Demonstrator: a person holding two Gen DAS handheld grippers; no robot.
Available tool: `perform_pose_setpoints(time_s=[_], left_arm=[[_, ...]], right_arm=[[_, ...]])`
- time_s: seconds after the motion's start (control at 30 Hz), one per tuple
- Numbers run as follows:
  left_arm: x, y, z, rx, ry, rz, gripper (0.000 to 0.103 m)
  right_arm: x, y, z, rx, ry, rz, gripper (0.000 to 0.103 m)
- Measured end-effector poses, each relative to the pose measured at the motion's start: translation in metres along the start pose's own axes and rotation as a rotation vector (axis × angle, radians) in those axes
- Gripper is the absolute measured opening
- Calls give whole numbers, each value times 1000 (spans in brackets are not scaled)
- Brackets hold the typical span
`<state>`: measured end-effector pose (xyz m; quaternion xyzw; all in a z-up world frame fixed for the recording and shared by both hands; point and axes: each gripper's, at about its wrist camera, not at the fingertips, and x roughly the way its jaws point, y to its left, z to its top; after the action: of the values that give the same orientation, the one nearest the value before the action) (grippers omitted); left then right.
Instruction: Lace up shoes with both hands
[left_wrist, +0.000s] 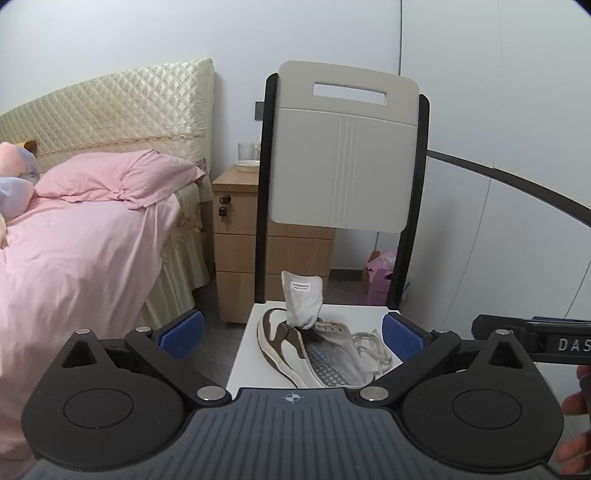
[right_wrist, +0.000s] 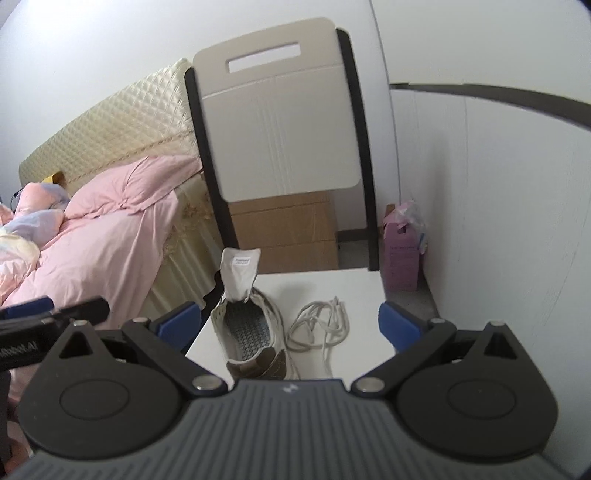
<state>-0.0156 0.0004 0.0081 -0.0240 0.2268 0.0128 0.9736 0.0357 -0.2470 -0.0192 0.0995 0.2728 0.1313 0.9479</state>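
A brown and white sneaker (left_wrist: 295, 350) (right_wrist: 251, 332) lies on the white chair seat (left_wrist: 247, 354) (right_wrist: 354, 291), unlaced, its tongue (left_wrist: 303, 299) (right_wrist: 238, 275) pulled upright. A loose white shoelace (left_wrist: 373, 349) (right_wrist: 321, 325) lies coiled on the seat to the right of the shoe. My left gripper (left_wrist: 291, 334) is open, held above and in front of the shoe, nothing between its blue pads. My right gripper (right_wrist: 290, 323) is open too, hovering short of shoe and lace. Part of the right gripper (left_wrist: 535, 336) shows at the left wrist view's right edge.
The chair's beige backrest (left_wrist: 343, 147) (right_wrist: 277, 122) rises behind the seat. A bed with pink bedding (left_wrist: 85, 236) (right_wrist: 110, 229) is to the left, a wooden nightstand (left_wrist: 236, 236) behind. A pink box (right_wrist: 400, 254) stands on the floor by the wall at right.
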Motion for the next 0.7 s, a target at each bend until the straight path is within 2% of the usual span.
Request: perform_pose_setpoints(time_s=[0.07, 0.23, 0.37, 0.7], left_arm=[[1, -2, 1, 4, 15, -1, 103], [7, -3, -7, 19, 81, -32, 103], [7, 3, -10, 14, 100, -57, 103], [5, 21, -3, -20, 103, 6, 103]], right_arm=[[3, 0, 2, 24, 8, 12, 103], [2, 8, 0, -44, -11, 2, 103], [2, 7, 0, -21, 7, 18, 103], [0, 16, -4, -4, 11, 46, 103]])
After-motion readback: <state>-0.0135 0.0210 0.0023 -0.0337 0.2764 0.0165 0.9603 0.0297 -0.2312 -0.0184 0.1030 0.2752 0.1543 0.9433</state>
